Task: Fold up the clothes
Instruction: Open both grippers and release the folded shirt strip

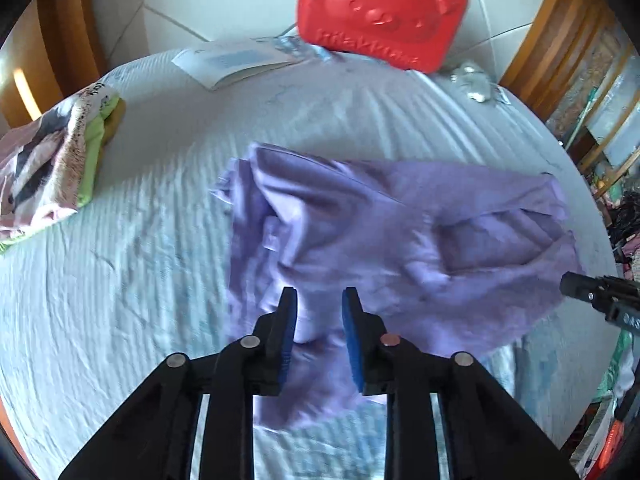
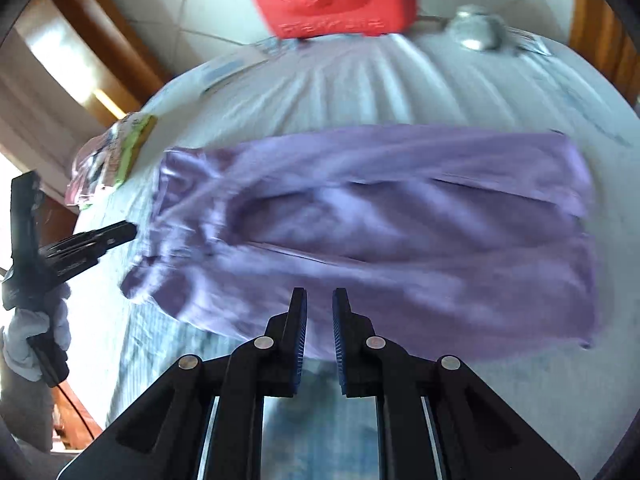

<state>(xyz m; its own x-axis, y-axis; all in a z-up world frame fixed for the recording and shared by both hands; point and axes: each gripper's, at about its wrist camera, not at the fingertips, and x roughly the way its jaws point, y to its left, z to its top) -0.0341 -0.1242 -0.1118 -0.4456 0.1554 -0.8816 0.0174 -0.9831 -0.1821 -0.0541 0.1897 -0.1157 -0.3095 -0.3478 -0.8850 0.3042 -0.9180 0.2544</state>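
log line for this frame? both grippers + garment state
left gripper: open, empty | right gripper: open, empty | purple garment: partly folded, wrinkled, on bed sheet

The shirt (image 2: 380, 232) is lying spread across the middle of the bed (image 1: 120, 300). Beyond the shirt, at the bed's far edge, a plastic stool (image 1: 380, 12) is standing, with a booklet (image 1: 232, 62) lying to its left and a crumpled wrapper (image 1: 474, 80) to its right. Left of the shirt — well apart from it — a folded stack of clothes (image 1: 48, 172) is sitting on the bed.
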